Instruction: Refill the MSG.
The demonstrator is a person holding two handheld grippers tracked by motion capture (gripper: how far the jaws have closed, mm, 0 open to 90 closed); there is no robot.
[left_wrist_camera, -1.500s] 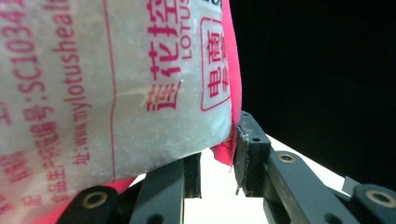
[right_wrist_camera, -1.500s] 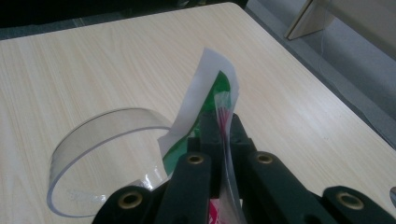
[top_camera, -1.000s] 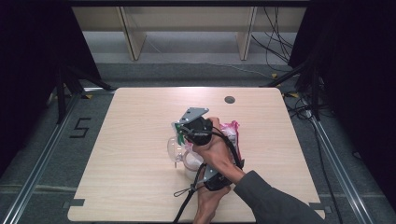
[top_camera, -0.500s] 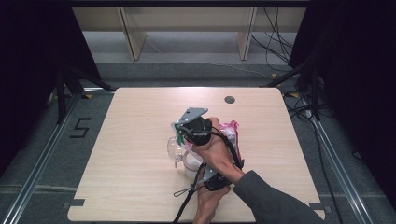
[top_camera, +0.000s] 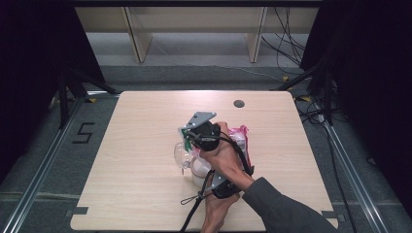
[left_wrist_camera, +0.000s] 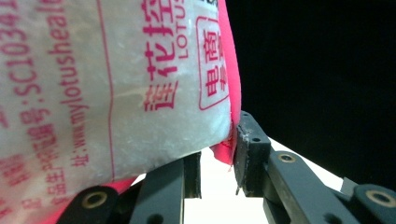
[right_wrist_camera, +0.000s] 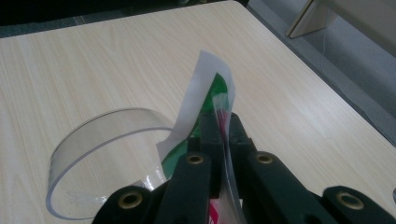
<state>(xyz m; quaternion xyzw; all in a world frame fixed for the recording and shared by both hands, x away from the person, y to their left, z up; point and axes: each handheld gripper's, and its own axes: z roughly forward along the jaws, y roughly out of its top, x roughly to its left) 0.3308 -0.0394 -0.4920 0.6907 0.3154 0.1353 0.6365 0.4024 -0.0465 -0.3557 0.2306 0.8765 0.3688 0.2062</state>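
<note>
The right gripper (right_wrist_camera: 223, 135) has its fingers (right_wrist_camera: 243, 140) clenched on the thin edge of a green-and-white packet (right_wrist_camera: 205, 100), above a clear plastic cup (right_wrist_camera: 93, 154) on the counter (right_wrist_camera: 70, 60). The left gripper (left_wrist_camera: 217, 163) fingers (left_wrist_camera: 250, 151) stand parted about the pink corner of a white printed bag (left_wrist_camera: 107, 84); whether they grip it, I cannot tell
</note>
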